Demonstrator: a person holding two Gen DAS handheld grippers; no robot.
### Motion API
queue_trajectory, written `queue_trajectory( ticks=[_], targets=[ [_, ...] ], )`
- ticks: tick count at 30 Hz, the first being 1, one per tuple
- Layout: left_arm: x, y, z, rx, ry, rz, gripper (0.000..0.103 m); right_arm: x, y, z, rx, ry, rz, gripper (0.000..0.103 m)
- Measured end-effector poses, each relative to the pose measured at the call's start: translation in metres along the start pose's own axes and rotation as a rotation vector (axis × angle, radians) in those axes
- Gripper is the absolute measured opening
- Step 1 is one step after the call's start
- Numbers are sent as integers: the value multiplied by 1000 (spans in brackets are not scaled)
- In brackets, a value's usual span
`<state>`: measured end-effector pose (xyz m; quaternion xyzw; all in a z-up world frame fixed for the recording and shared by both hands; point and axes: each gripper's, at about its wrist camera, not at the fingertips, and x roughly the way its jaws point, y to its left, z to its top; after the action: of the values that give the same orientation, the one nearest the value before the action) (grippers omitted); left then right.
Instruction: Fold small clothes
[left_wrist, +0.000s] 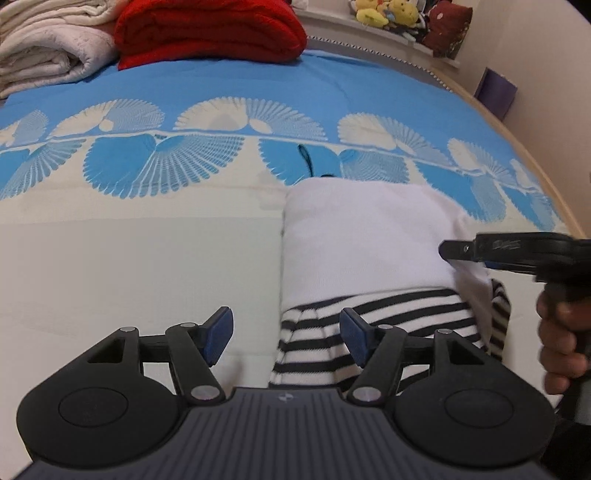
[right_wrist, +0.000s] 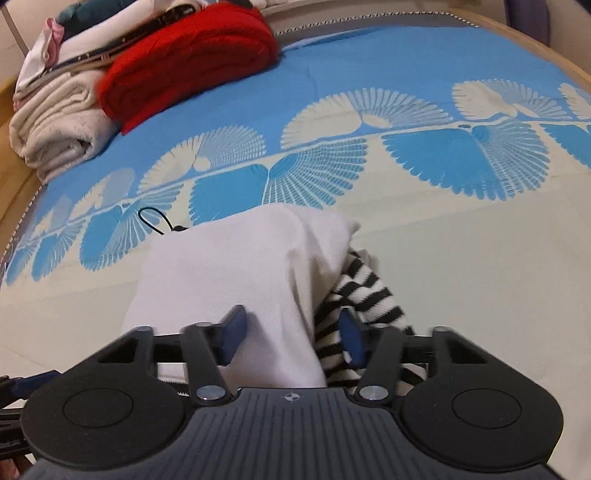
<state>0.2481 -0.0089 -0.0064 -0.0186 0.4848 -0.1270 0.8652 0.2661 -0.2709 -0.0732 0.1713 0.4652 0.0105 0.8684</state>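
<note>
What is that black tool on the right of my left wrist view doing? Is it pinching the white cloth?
Observer: No. The right wrist view shows the right gripper open, with its blue pads on either side of the white garment.
Operator: Is anything else between those pads?
Observer: Yes. Striped fabric comes out from under the white fold and lies against the right-hand pad.
Operator: And what is behind the cream blanket? My view cuts it off.
Observer: More clothes are piled on the cream blanket, with pink and dark teal pieces among them.
</note>
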Motion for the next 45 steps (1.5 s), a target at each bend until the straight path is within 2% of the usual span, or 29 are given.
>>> queue_trajectory(
  ticks=[1, 2, 5, 8, 10, 11, 13, 15, 19, 22, 23, 24, 26, 28, 30, 33, 37, 40, 42, 44, 45],
  targets=[
    [0, -2, 1, 2, -4, -9, 69, 3, 2, 1, -10, -14, -33, 4],
    [2, -4, 2, 3, -6, -20, 70, 4, 3, 1, -10, -21, -59, 4],
    [7, -5, 3, -25, 23, -91, 82, 16, 1, 0, 8, 6, -112, 3],
    [23, -6, 1, -73, 118, -164, 85, 21, 3, -3, -2, 15, -137, 3],
    [39, -11, -3, -67, 206, -138, 85, 22, 2, -5, 0, 25, -136, 6],
    [46, -12, -6, -59, 242, -117, 88, 22, 1, -6, 9, 38, -130, 10],
    [54, -14, -9, -70, 280, -95, 92, 21, -2, -6, 26, 54, -137, 50],
    [58, -12, -9, -104, 295, -112, 92, 11, -5, -9, 18, 46, -189, 67],
    [63, -11, -10, -128, 318, -139, 89, -6, -11, -20, -25, 44, -213, 74],
    [65, -10, -11, -139, 333, -180, 74, -14, -22, -29, 7, 84, -201, 80],
    [64, -8, -11, -163, 341, -205, 68, -16, -28, -32, 28, 102, -196, 80],
    [64, -3, -11, -195, 350, -236, 66, -16, -33, -34, 50, 121, -189, 81],
    [64, 0, -12, -211, 360, -260, 66, -17, -39, -37, 77, 138, -186, 81],
    [62, -3, -14, -177, 349, -239, 67, -20, -40, -38, 72, 133, -193, 82],
    [61, -4, -15, -163, 346, -223, 75, -21, -38, -39, 63, 132, -189, 82],
    [57, -1, -17, -158, 342, -191, 81, -24, -36, -40, 51, 134, -178, 82],
    [48, 6, -18, -173, 317, -206, 81, -29, -38, -41, 54, 138, -168, 82],
    [54, 14, -23, -219, 354, -221, 81, -28, -41, -45, 79, 176, -149, 82],
    [58, 15, -25, -253, 372, -240, 72, -23, -44, -49, 108, 207, -126, 81],
    [59, 15, -26, -290, 383, -270, 62, -22, -44, -50, 110, 199, -126, 71],
    [58, 15, -27, -309, 384, -283, 59, -23, -43, -50, 96, 186, -117, 38]
  ],
)
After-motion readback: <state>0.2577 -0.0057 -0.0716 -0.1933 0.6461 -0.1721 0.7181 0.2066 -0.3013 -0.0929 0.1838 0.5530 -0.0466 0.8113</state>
